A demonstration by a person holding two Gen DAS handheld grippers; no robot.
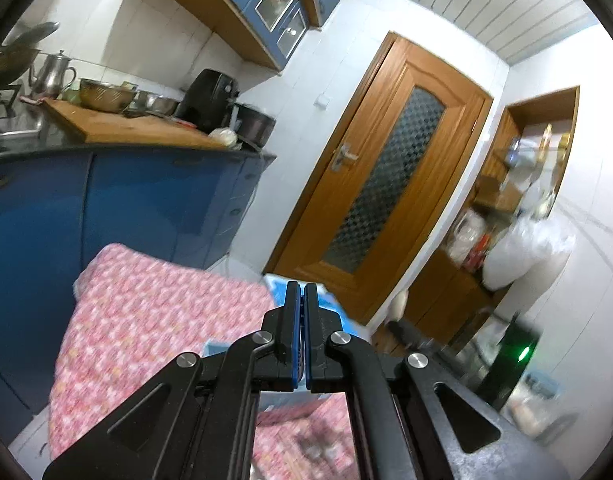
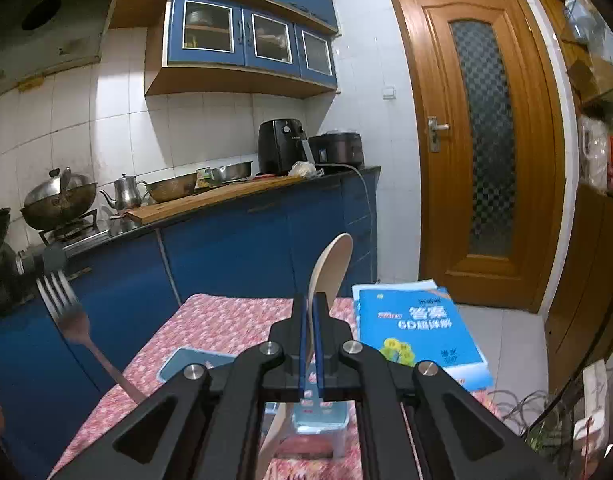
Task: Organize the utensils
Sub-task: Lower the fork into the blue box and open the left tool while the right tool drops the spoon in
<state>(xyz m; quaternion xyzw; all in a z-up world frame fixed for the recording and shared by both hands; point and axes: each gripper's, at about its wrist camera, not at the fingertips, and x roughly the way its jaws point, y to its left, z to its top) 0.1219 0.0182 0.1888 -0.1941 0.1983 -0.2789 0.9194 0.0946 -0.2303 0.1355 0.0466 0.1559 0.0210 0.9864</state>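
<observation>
Small kitchen, blue base cabinets (image 2: 234, 248) along a white-tiled wall, wooden door (image 2: 478, 140) with patterned glass to the right, table under a pink patterned cloth (image 2: 210, 328) in the foreground. Wooden spoon (image 2: 330, 268) is clenched in the right gripper (image 2: 312, 304): blue pads pinch its handle, bowl sticks up and slightly right above the fingertips, handle end runs down below the jaws toward the table. The gripper points roughly level, a little downward, held above the cloth. A metal fork (image 2: 72, 316) shows at the left of the right wrist view, tines up, handle slanting down to the right and hidden behind the gripper body; what holds it cannot be seen there. Left gripper (image 1: 301, 292) is fully closed, pads together; nothing visible between them in its own view. It is tilted, aimed toward the door over the table's far edge. On the cloth: a blue booklet (image 2: 418, 328) at the right, a clear plastic container (image 2: 320, 420) with a blue-rimmed top below the right jaws. Counter (image 2: 210, 200) behind holds a wok, kettle, bowls, air fryer.
</observation>
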